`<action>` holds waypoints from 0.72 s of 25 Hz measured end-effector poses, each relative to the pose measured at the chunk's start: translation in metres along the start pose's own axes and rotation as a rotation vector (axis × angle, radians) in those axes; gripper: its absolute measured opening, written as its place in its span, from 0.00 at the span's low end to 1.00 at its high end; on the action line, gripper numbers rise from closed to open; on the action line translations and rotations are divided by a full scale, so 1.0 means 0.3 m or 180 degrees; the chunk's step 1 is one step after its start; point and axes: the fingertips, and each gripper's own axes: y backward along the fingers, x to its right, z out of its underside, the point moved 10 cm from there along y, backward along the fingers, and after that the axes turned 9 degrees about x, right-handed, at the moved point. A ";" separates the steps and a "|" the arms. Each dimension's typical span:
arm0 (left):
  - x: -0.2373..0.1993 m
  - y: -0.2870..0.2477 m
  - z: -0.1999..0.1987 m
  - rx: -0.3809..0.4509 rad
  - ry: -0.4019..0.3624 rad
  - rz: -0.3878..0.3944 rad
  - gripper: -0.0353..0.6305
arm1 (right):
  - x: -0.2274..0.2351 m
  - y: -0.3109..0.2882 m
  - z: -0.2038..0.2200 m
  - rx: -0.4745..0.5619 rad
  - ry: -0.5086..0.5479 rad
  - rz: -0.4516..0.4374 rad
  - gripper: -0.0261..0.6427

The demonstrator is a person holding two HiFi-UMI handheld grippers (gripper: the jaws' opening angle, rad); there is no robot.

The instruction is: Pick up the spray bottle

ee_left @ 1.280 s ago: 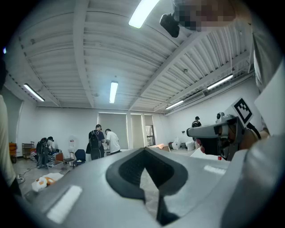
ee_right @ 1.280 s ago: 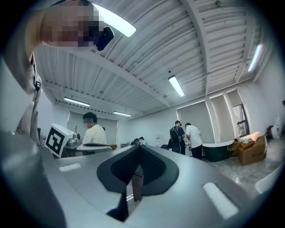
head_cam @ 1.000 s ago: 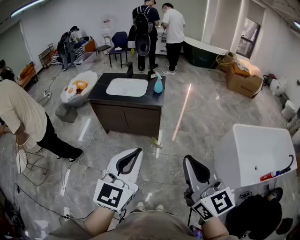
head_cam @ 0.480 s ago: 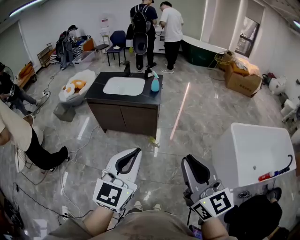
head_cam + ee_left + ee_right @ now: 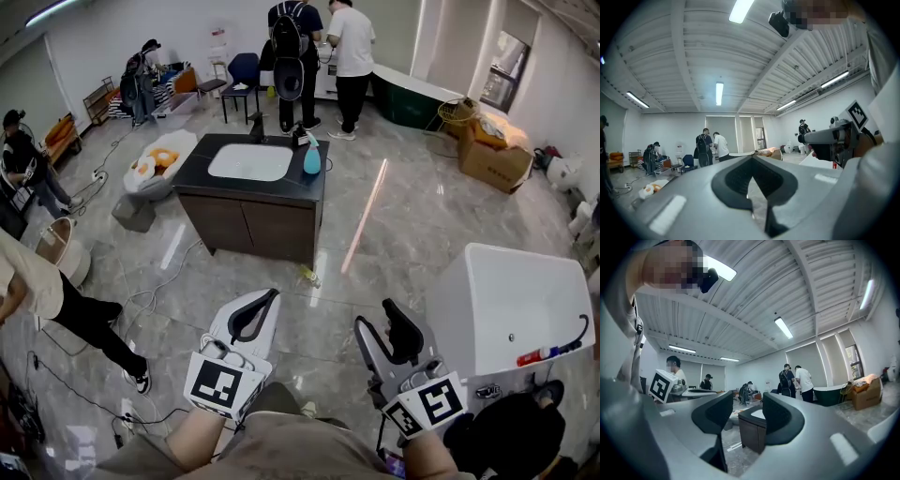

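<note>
Both far short of vanity (image 5: 305,189): left gripper (image 5: 268,302) closed, empty; right gripper (image 5: 375,317) parted, empty, readied for spray bottle (image 5: 311,161) atop it.

A dark wooden vanity cabinet (image 5: 253,225) with a black top and an inset white basin (image 5: 249,161) stands alone on the glossy grey tiled floor (image 5: 403,234). A white rectangular bathtub (image 5: 450,300) sits near the right edge. Beyond the cabinet stand a person wearing a black backpack (image 5: 292,42) and a person in a white shirt (image 5: 352,47). A brown cardboard box (image 5: 491,155) lies far right.
</note>
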 end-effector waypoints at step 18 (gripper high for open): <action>-0.140 -0.197 0.089 -0.0053 0.0016 -0.0068 0.05 | 0.168 -0.212 0.068 -0.0160 -0.0045 -0.0116 0.36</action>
